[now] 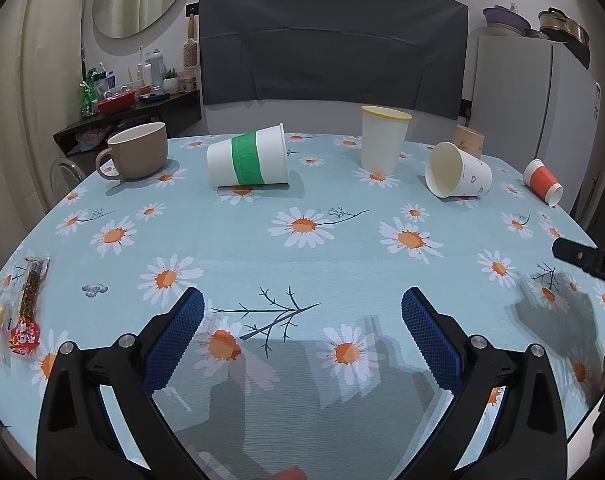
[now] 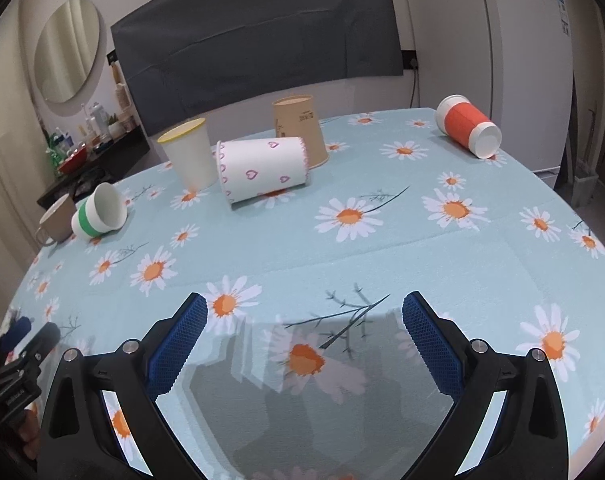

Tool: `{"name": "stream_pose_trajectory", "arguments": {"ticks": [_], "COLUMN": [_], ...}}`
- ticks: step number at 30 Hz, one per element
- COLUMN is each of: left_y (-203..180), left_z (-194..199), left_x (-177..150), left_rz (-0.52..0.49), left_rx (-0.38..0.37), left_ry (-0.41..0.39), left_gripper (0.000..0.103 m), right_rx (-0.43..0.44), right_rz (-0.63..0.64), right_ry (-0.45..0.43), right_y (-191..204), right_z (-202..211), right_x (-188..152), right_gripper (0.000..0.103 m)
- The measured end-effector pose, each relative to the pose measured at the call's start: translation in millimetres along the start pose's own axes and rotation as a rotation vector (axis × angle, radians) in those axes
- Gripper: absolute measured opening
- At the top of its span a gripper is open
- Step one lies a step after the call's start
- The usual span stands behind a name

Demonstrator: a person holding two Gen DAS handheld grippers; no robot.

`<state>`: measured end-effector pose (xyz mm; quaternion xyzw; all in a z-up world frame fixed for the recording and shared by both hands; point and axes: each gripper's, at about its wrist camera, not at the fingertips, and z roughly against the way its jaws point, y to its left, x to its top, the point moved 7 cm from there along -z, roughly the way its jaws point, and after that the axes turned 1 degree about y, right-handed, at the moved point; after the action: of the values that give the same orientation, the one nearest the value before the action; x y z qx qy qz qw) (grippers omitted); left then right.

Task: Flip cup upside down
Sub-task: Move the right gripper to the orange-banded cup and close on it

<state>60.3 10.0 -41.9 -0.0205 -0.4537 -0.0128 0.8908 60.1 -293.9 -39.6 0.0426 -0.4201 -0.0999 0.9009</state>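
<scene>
- My left gripper (image 1: 302, 312) & right gripper (image 2: 304, 316): fingers wide, holding nothing, above counter (image 1: 230, 240).
- Only left view shows snack packets (image 1: 26, 308); heart cup (image 2: 262, 170) lies sideways.

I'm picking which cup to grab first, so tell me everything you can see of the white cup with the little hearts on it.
The heart cup looks like a white paper cup printed with small pink-purple outlined hearts, also ringing its rim. It lies on its side on the daisy tablecloth, empty, its plain white inside visible in the left wrist view. It rests in front of the upright brown cup and beside the yellow-rimmed cup; whether it touches them is unclear. Neither gripper touches it.
</scene>
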Motion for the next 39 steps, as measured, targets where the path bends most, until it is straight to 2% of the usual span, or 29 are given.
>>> {"name": "stream_pose_trajectory", "arguments": {"ticks": [4, 8, 15, 20, 27, 34, 39], "left_y": [1.0, 3.7, 4.1, 2.6, -1.3, -5.4, -8.5], "left_z": [-1.3, -1.9, -1.9, 0.8, 0.1, 0.0, -0.7], "left_x": [-0.5, -0.4, 0.1, 0.5, 0.5, 0.2, -0.4], "left_rz": [0.006, 0.022, 0.024, 0.01, -0.017, -0.043, -0.066], "left_rx": [0.004, 0.008, 0.018, 0.035, 0.035, 0.041, 0.047], "left_ry": [0.01, 0.013, 0.014, -0.002, 0.003, 0.002, 0.009], "left_gripper": [0.097, 0.097, 0.097, 0.097, 0.097, 0.097, 0.097], "right_rx": [-0.086, -0.137, -0.197, -0.256, -0.156, -0.128, -0.059], "right_rz": [0.014, 0.046, 0.04, 0.087, 0.151, 0.158, 0.112], "right_ry": [-0.022, -0.038, -0.004, 0.044, 0.156, 0.25, 0.229], "right_y": [-32.4, -61.2, -116.4, -151.9, -182.5, -205.1, -209.5], "right_z": [-0.2, -5.7, -37.2, -68.3, -118.7, -159.0, -172.7], "right_x": [32.4, 68.5, 117.0, 143.1, 166.8, 169.8, 171.5], "right_gripper": [0.094, 0.094, 0.094, 0.094, 0.094, 0.094, 0.092]}}
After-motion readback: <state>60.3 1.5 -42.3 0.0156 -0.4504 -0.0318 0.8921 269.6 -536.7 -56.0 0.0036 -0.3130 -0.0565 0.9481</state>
